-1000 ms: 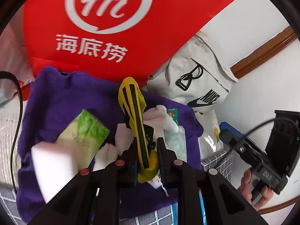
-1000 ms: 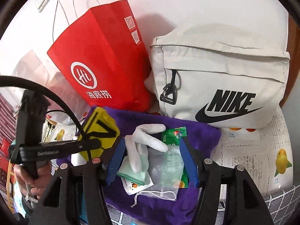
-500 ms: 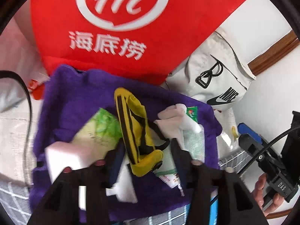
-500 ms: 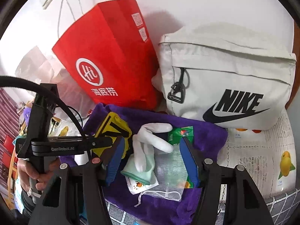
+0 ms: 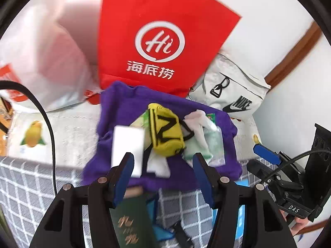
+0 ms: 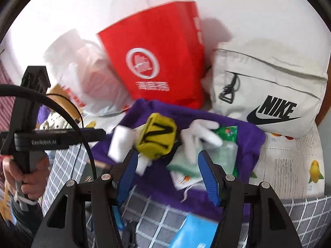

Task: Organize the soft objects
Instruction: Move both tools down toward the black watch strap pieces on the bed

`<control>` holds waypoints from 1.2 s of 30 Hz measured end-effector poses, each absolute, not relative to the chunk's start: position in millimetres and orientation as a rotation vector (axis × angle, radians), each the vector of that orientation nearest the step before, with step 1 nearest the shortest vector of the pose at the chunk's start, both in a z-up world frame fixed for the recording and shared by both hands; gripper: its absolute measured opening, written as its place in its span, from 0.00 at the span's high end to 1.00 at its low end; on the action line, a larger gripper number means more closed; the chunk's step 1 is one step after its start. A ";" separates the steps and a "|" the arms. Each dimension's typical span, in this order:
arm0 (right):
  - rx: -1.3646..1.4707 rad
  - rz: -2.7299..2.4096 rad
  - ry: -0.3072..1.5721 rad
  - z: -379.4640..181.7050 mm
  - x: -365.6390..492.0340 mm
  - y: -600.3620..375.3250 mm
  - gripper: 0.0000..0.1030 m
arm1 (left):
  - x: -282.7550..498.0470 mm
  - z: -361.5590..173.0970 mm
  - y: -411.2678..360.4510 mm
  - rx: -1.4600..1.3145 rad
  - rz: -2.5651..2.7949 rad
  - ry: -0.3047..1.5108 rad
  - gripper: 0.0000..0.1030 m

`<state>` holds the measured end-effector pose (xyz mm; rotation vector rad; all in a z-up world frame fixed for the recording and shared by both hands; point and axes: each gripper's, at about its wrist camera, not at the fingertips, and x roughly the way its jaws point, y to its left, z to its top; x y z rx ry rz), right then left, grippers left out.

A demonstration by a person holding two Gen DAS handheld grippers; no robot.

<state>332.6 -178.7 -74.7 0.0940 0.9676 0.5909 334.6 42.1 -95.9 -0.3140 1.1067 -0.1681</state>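
Claws both gape empty: my left claw [image 5: 163,161] and right claw [image 6: 167,159]. Just ahead of each, between its spread blue tips, the yellow pouch [image 5: 166,132] lies on the purple towel [image 5: 122,111], long axis running away; I judge the left nearer.

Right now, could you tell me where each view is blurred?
Left wrist view: the white foam block and plastic bag are smeared, the red bag's logo sharp. Right wrist view: motion blur throughout, smearing the red bag's print; only the Nike lettering reads.
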 end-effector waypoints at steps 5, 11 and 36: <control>0.068 0.641 0.987 -76.0 277.5 -171.3 0.41 | 272.8 -76.4 59.5 -0.234 -0.058 1.007 0.45; 0.010 0.645 1.037 -102.2 206.3 -160.3 0.47 | 196.6 -76.8 73.8 -0.208 -0.052 0.982 0.42; -0.161 0.538 1.086 -178.7 103.5 -121.1 0.80 | 84.9 -121.8 83.4 -0.416 -0.133 1.060 0.42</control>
